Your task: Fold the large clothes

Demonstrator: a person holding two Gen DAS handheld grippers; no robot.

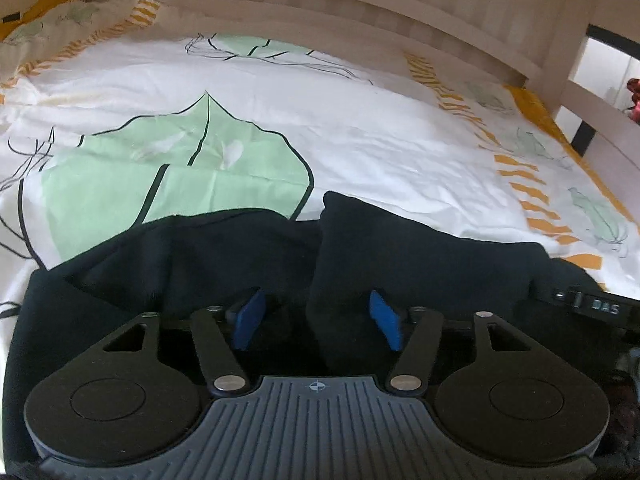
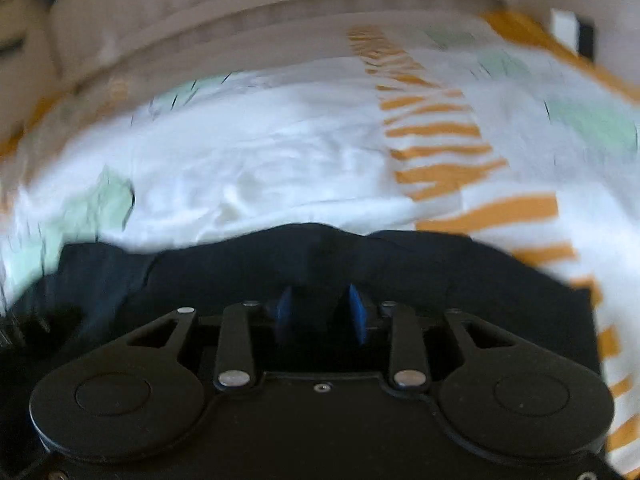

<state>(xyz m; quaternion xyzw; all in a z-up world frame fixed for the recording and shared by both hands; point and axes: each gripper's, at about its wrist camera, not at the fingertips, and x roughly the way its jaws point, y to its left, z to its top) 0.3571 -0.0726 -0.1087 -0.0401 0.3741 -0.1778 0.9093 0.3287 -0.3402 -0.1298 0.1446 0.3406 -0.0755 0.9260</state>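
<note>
A dark navy garment (image 1: 200, 256) lies bunched on the bed, right in front of both grippers. In the left wrist view my left gripper (image 1: 318, 320) is open. A raised fold of the cloth (image 1: 344, 248) stands between its blue pads (image 1: 250, 320), nearer the right-hand one. A dark band with pale letters (image 1: 592, 304) shows at the garment's right edge. The right wrist view is blurred. In it the same garment (image 2: 420, 264) fills the lower half, and my right gripper (image 2: 320, 312) stands open by a narrower gap, with dark cloth between its blue pads (image 2: 356, 312).
The bed is covered by a white sheet (image 1: 360, 140) printed with green leaves and orange stripes. A pale wooden slatted headboard (image 1: 360, 0) runs across the far side, with a side rail (image 1: 600, 128) at the right. A red object (image 1: 634, 96) sits beyond that rail.
</note>
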